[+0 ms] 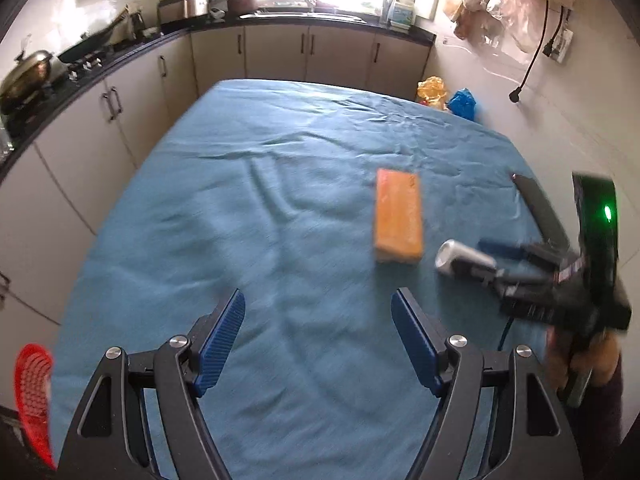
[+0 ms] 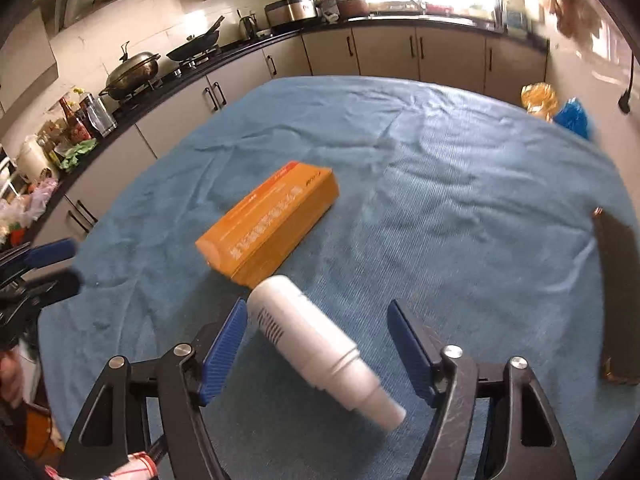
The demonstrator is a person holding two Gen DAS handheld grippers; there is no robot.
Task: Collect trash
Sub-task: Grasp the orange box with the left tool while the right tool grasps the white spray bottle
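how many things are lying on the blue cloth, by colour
orange: 1, the box
white: 1, the bottle
black: 1, the flat dark case at the cloth's right edge
total: 3

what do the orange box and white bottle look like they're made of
Orange box: likely thin cardboard, slightly glossy print, with crisp folded edges and flat panels. White bottle: probably plastic, smooth and opaque, with moulded ridges at its neck; the blur leaves the finish open.
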